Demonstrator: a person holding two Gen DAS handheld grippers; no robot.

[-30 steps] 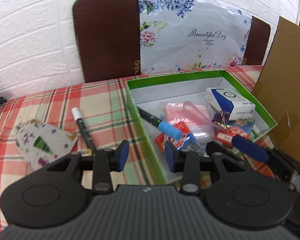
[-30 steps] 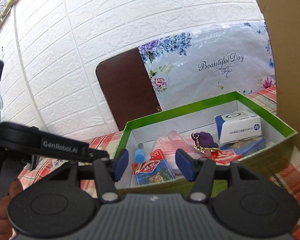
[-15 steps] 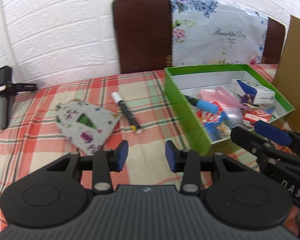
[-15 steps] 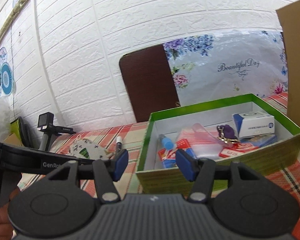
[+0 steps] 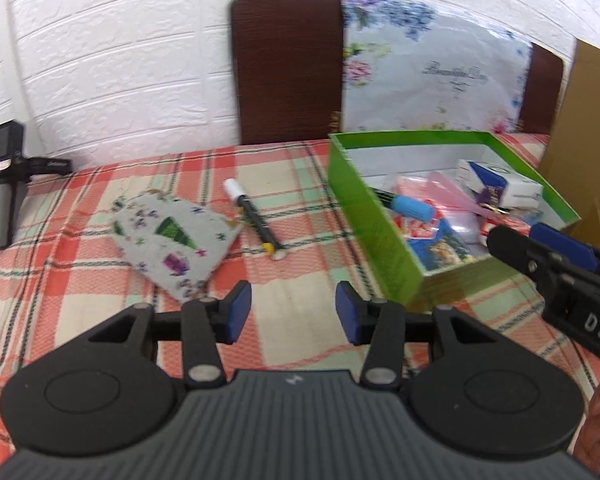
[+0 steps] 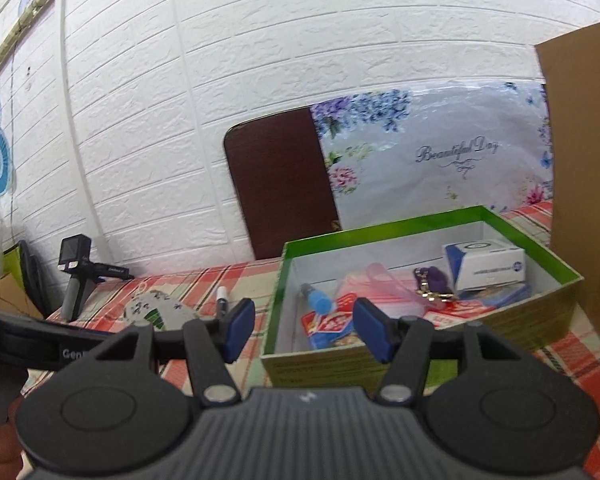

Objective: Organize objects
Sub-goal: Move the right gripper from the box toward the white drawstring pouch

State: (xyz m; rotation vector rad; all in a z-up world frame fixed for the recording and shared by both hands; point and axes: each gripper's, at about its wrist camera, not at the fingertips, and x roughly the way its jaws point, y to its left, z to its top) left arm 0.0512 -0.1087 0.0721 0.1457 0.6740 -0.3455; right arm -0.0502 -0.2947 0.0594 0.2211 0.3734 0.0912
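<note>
Marker (image 5: 255, 218) and pouch (image 5: 174, 240) lie on the plaid cloth (image 5: 80, 280), left of the green box (image 5: 374, 232) full of stuff. Left gripper (image 5: 293, 312) tilts down over bare cloth near them, jaws just widened, nothing between. Right gripper (image 6: 303, 330) sits nearly level at the box's front, jaws apart, empty.

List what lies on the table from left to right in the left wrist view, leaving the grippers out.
Small camera on a stand → patterned pouch → marker → green box → cardboard.
</note>
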